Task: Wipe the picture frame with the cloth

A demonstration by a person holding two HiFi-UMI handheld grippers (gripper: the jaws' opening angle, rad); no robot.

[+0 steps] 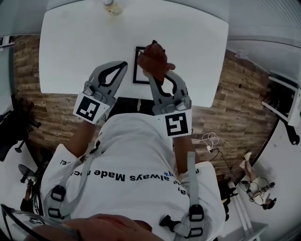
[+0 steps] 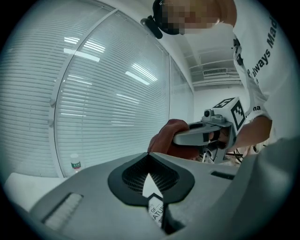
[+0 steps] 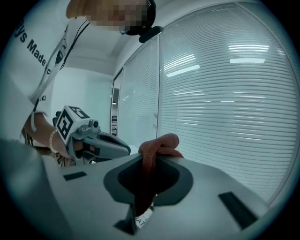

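A black picture frame lies flat near the front edge of the white table, mostly hidden by what is above it. My right gripper is shut on a reddish-brown cloth, which is bunched over the frame. In the right gripper view the cloth hangs down through the jaws of the right gripper. Just left of the frame, my left gripper is shut with nothing in it. Through the gap behind its tips, the left gripper shows a bit of printed picture below.
A small clear bottle stands at the table's far edge, also seen as a bottle by the window blinds. Wood flooring, cables and chair bases surround the table. The person's white shirt fills the near side.
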